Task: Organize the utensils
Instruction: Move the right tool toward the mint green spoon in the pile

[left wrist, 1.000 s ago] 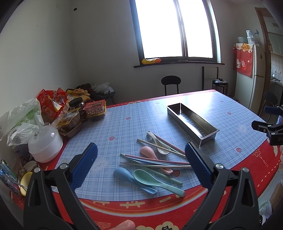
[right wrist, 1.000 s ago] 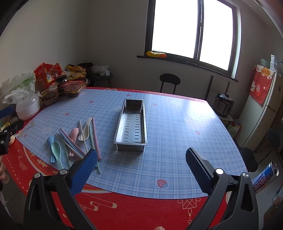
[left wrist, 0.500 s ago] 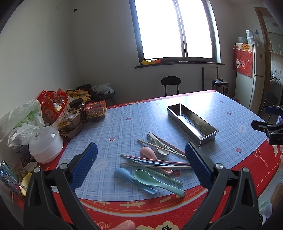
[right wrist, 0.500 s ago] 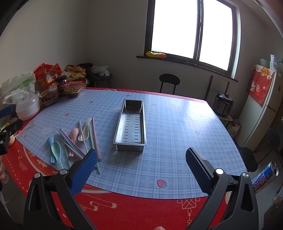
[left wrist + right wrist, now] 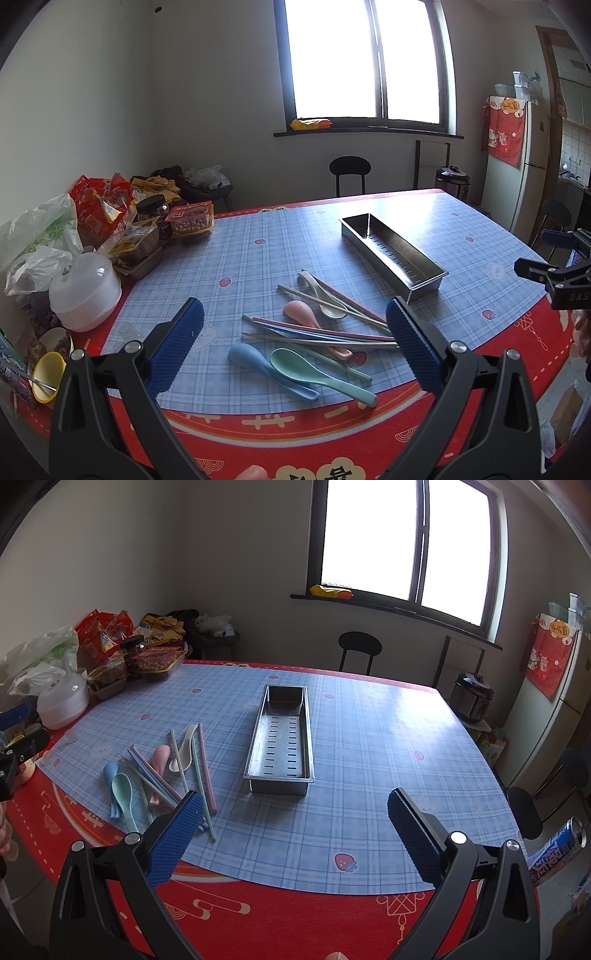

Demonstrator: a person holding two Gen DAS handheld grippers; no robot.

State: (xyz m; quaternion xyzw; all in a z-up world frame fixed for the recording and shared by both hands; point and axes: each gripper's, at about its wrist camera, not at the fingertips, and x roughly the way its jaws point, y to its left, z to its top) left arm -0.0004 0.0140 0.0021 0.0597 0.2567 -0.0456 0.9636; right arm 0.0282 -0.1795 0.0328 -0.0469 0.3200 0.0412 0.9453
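A heap of pastel utensils lies on the blue checked mat: a blue spoon (image 5: 258, 363), a green spoon (image 5: 314, 373), a pink spoon (image 5: 308, 317), a white spoon (image 5: 321, 291) and several chopsticks (image 5: 325, 334). The same heap shows in the right wrist view, with the green spoon (image 5: 123, 788) nearest. An empty perforated steel tray (image 5: 391, 254) (image 5: 282, 738) stands to their right. My left gripper (image 5: 295, 343) hovers open above the near table edge, in front of the spoons. My right gripper (image 5: 295, 829) hangs open in front of the tray's near end, holding nothing.
Snack bags, a jar and a white lidded container (image 5: 86, 291) crowd the table's left end. A yellow bowl (image 5: 46, 374) sits at the near left corner. Chairs (image 5: 360, 648), a rice cooker (image 5: 474, 698) and a fridge stand beyond the table. A can (image 5: 557, 845) shows at the right.
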